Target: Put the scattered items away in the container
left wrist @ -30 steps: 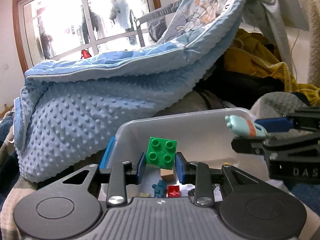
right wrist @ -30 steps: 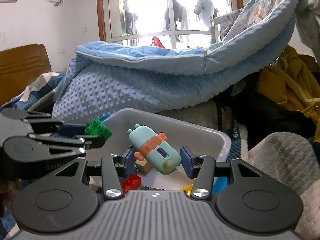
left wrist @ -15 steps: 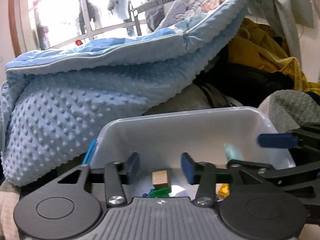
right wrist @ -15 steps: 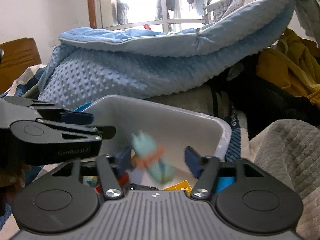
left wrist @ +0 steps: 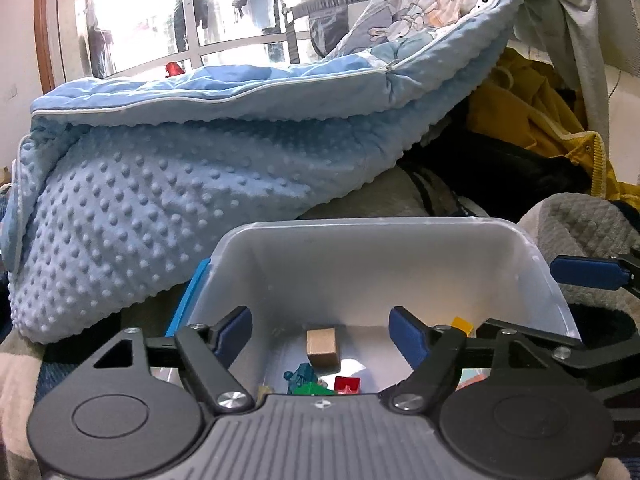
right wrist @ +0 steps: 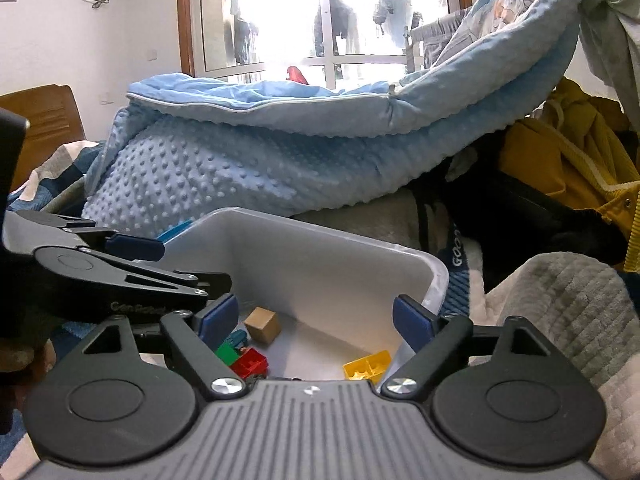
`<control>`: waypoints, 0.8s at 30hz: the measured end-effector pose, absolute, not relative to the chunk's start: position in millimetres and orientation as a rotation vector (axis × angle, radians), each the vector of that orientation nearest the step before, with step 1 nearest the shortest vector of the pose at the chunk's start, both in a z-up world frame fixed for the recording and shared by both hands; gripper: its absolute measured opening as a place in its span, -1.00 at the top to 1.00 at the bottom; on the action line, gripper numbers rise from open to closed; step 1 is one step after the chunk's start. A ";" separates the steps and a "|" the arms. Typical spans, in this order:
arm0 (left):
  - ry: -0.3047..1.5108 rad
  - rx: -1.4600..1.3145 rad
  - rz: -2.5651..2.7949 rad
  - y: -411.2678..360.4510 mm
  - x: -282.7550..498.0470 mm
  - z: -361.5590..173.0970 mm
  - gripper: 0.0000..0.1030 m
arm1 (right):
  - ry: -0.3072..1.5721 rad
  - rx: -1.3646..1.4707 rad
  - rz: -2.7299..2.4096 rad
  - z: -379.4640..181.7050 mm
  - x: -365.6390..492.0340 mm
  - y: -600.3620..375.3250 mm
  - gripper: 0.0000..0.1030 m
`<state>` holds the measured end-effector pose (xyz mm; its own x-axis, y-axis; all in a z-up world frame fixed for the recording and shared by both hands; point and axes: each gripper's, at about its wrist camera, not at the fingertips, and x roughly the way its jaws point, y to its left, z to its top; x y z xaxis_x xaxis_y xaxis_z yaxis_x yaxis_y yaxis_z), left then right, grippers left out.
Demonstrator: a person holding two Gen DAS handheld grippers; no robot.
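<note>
A white plastic bin [left wrist: 372, 222] [right wrist: 320, 236] sits among bedding right in front of both grippers. On its floor lie a wooden cube [left wrist: 321, 347] [right wrist: 263, 325], a red brick [left wrist: 347, 385] [right wrist: 250, 362], a green brick [right wrist: 227, 353], a teal figure [left wrist: 301, 374] and a yellow brick [right wrist: 368, 364]. My left gripper [left wrist: 319, 329] hovers over the bin, its jaws opening with nothing between them. My right gripper [right wrist: 315, 318] is over the bin's right side, its jaws also opening and empty. Each gripper appears at the edge of the other's view.
A dotted light-blue blanket [left wrist: 180, 184] is piled behind and left of the bin. A yellow garment [right wrist: 560, 152] and dark clothes lie at the back right, and grey knit fabric [right wrist: 568, 304] lies to the right. A bright window [right wrist: 320, 12] is behind.
The left gripper let go of the green brick and the right let go of the teal toy with the orange band. Both dropped into the bin, and both pairs of jaws have spread wide.
</note>
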<state>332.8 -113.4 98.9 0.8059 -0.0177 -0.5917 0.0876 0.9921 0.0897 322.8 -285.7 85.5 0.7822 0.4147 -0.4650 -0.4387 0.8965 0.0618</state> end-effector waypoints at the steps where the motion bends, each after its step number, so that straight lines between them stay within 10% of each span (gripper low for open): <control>1: 0.636 0.122 -0.050 -113.8 331.1 98.9 -0.53 | 0.489 -0.049 0.460 86.1 319.7 -286.5 -0.70; 24: 0.689 0.119 -0.035 -120.8 313.9 101.2 -0.53 | 0.473 -0.012 0.459 94.1 279.0 -308.6 -0.74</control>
<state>313.9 -120.8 101.2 0.7717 0.0069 -0.6360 0.0716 0.9926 0.0977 279.0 -308.6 94.1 0.7904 0.4235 -0.4426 -0.4292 0.8984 0.0933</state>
